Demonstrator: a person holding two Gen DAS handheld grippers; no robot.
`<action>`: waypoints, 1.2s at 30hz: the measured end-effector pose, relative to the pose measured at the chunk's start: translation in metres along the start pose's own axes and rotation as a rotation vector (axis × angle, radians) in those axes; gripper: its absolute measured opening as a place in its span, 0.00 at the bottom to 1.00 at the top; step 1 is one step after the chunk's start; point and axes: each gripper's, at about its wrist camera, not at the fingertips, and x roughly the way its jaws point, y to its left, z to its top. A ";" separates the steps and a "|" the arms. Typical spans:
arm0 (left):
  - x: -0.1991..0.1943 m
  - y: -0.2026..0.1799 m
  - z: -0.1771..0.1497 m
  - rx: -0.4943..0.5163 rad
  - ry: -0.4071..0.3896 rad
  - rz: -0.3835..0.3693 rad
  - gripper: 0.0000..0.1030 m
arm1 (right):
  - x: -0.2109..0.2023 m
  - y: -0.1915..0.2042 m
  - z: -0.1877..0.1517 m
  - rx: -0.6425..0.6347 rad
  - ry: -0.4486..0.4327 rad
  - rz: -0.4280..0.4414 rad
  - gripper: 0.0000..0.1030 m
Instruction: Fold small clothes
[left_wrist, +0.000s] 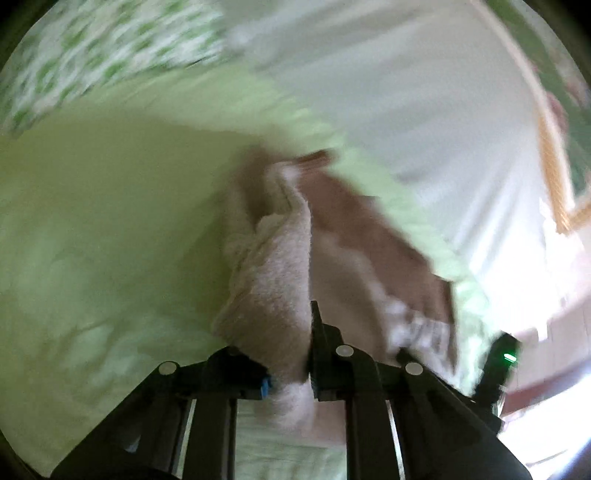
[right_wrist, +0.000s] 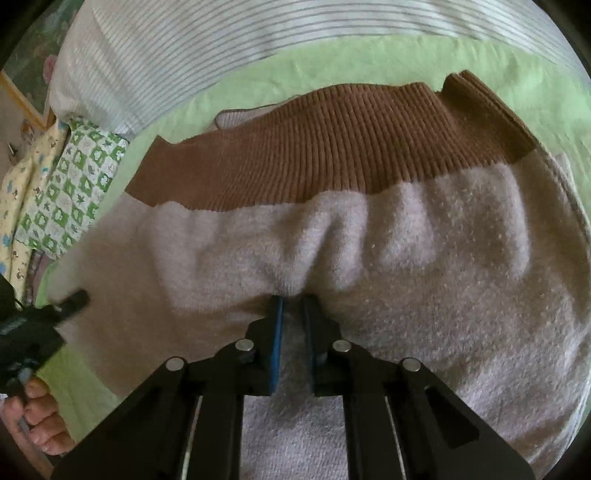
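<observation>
A small fleecy garment, pale pinkish-grey with a brown ribbed band (right_wrist: 332, 147), lies on a light green sheet (right_wrist: 258, 85). My right gripper (right_wrist: 293, 301) is shut on a pinch of its fleecy part (right_wrist: 424, 258) near the middle. In the blurred left wrist view my left gripper (left_wrist: 291, 354) is shut on a bunched fold of the same garment (left_wrist: 273, 266), lifted off the sheet (left_wrist: 92, 203). The brown band (left_wrist: 373, 225) shows to its right. The left gripper (right_wrist: 40, 321) and the hand holding it appear at the lower left of the right wrist view.
A white striped cover (right_wrist: 184, 40) lies beyond the garment. Green-checked (right_wrist: 74, 177) and yellow printed clothes (right_wrist: 22, 199) are stacked at the left. A wooden frame edge (left_wrist: 550, 158) stands at the right of the left wrist view.
</observation>
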 end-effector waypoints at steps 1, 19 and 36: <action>-0.003 -0.014 0.001 0.037 -0.005 -0.018 0.13 | 0.000 0.000 -0.001 -0.001 0.001 0.001 0.10; 0.076 -0.226 -0.128 0.745 0.271 -0.253 0.07 | -0.112 -0.135 -0.024 0.491 -0.188 0.188 0.39; 0.032 -0.094 -0.104 0.600 0.162 0.079 0.74 | -0.046 -0.054 0.078 0.141 0.026 0.317 0.80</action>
